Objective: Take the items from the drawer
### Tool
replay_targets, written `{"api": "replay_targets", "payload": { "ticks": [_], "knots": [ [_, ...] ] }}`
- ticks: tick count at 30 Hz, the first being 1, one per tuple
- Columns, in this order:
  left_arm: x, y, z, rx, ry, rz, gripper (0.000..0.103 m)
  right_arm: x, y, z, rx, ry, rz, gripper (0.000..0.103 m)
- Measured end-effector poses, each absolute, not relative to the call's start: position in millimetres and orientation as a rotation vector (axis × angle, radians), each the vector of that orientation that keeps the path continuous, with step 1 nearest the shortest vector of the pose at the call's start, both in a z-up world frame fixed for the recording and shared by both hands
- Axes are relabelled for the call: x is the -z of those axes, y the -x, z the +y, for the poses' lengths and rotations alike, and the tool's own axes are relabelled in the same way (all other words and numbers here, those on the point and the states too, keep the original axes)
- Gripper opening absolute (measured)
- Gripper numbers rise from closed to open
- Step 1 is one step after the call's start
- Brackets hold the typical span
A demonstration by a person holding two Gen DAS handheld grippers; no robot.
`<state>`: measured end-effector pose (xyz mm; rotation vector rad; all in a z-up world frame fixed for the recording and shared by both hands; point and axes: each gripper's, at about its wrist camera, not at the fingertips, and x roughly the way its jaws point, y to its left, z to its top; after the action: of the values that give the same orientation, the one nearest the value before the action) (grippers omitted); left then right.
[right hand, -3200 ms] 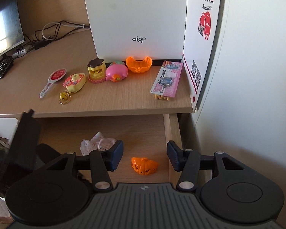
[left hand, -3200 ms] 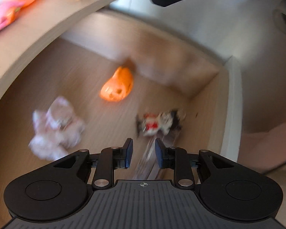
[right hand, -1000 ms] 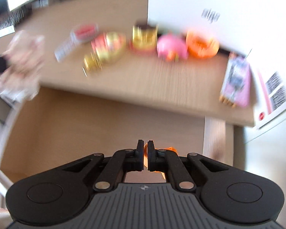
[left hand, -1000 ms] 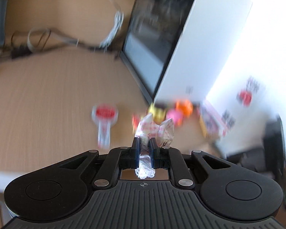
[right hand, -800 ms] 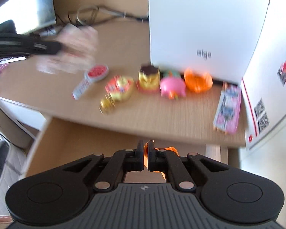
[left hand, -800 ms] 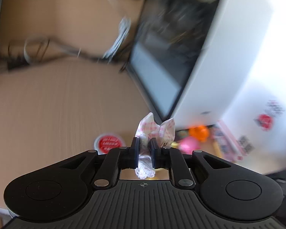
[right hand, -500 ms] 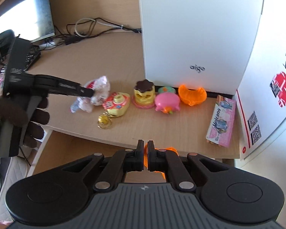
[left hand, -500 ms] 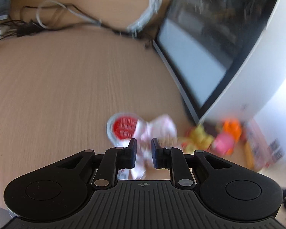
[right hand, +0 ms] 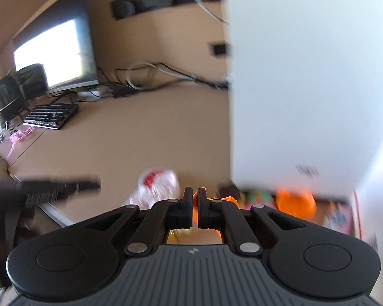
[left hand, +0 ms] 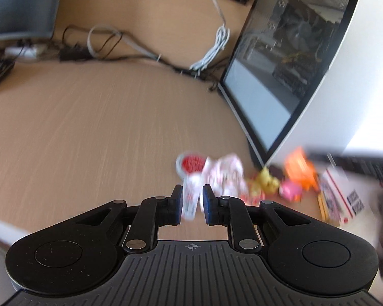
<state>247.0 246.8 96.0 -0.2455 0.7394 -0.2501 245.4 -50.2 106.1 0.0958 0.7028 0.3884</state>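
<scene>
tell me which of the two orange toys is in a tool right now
The orange toy pinched between the right tool fingers; the other orange piece sits free on the desk by the white case.

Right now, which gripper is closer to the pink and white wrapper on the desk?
Left. The left gripper sits just short of the pink and white wrapper, jaws slightly apart. The right gripper, shut on an orange toy, is off to its side.

Left hand-held gripper point(left hand: 192, 199) angled down, jaws slightly parted, just opened, gripping nothing. Right hand-held gripper point(right hand: 194, 201) angled down, jaws clamped on orange piece point(right hand: 223, 200).
</scene>
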Motion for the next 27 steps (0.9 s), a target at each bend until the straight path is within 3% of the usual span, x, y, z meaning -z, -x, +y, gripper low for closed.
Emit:
{"api": "replay_targets", "payload": {
  "ticks": [6, 12, 15, 17, 19, 27],
  "knots": [
    [-76, -219, 254, 0.236, 0.233, 0.822, 0.018, -93, -283, -9, -0.424, 0.004, 0.715, 0.008],
    [-62, -203, 249, 0.285, 0.188, 0.88, 0.018, -87, -265, -9, -0.452, -0.006, 0.739, 0.017],
    [-57, -200, 233, 0.376, 0.121, 0.909, 0.018, -85, -250, -19, -0.473, -0.049, 0.774, 0.029],
    [-53, -198, 218, 0.457, 0.064, 0.928, 0.018, -81, -240, -26, -0.491, -0.081, 0.823, 0.049],
    [-50, -197, 202, 0.54, 0.016, 0.944, 0.018, -77, -225, -35, -0.51, -0.1, 0.868, 0.059],
    [-19, -192, 125, 0.883, -0.231, 1.079, 0.018, -34, -164, -81, -0.289, -0.054, 1.087, 0.06]
  ]
}}
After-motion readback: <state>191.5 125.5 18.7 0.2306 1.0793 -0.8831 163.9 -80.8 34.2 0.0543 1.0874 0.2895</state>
